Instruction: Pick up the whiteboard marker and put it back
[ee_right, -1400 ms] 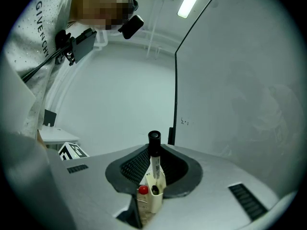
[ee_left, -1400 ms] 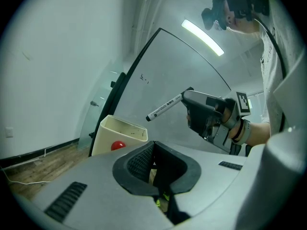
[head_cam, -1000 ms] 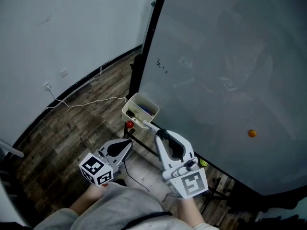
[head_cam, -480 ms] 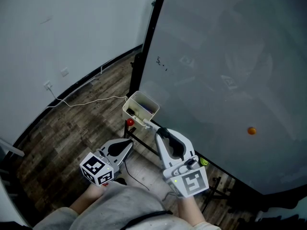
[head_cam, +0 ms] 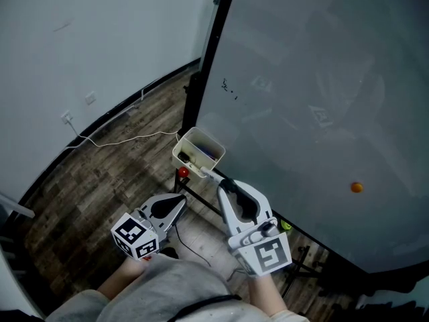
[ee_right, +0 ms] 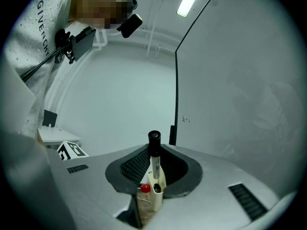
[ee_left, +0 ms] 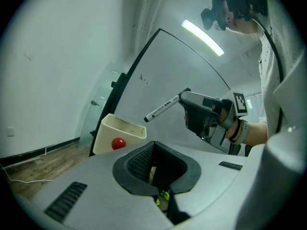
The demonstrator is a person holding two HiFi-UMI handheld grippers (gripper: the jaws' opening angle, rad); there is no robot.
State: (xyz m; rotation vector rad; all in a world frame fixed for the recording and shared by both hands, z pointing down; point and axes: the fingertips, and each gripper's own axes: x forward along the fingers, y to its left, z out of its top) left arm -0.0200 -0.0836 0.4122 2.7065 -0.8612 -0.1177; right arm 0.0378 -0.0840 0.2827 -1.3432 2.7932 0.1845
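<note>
Closest to the person, the left tool [head_cam: 178,201] has its jaws a little apart, with nothing in them. Beside it, the right tool [head_cam: 223,184] is clamped on the whiteboard marker [head_cam: 207,175], so the picking up looks done. The marker's far end is just by the rim of the white box [head_cam: 209,141] at the bottom edge of the whiteboard [head_cam: 322,79]. It is not inside yet. Putting it in is the part left to do.

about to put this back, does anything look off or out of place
Nothing stands out: the whiteboard marker sits clamped in the right gripper, aimed at the cream holder; nothing spilled or damaged.
</note>
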